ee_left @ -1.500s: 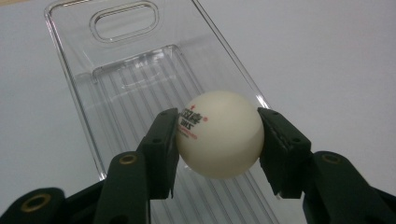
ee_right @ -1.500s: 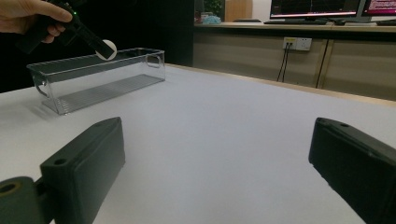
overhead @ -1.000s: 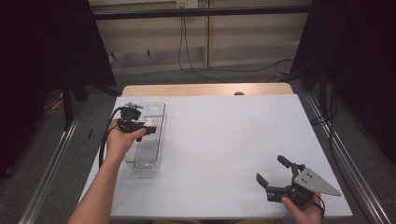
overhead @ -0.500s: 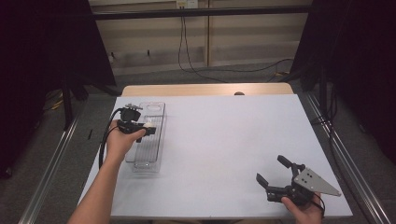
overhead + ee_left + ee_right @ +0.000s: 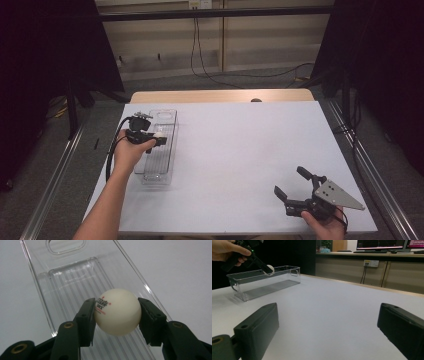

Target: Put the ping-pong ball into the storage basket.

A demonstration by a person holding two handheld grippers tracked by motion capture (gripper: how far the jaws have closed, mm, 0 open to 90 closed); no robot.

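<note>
I have the left gripper (image 5: 159,140) clamped on a white table tennis ball (image 5: 117,311), both pads pressed flat against its sides; in the left gripper view the ball sits at the centre of the frame, with red and dark print on its upper left face. Below it lies the clear plastic bin (image 5: 72,281), its ribbed floor running from the bottom of the frame toward the upper left and an oval handle cut-out at its far end. The ball hangs above that floor, about level with the bin's rim as the right gripper view shows it in the upper left of the frame.

In the high view the bin (image 5: 170,167) stands on the left part of the white table (image 5: 240,150), long axis running up the frame, and my left hand (image 5: 127,155) comes in from the lower left to hold the gripper over it.

My right gripper (image 5: 290,185) sits in the lower right of the high view, well apart from the bin. Its jaws stand wide open with nothing between them; in the right gripper view bare tabletop shows across the whole gap.
</note>
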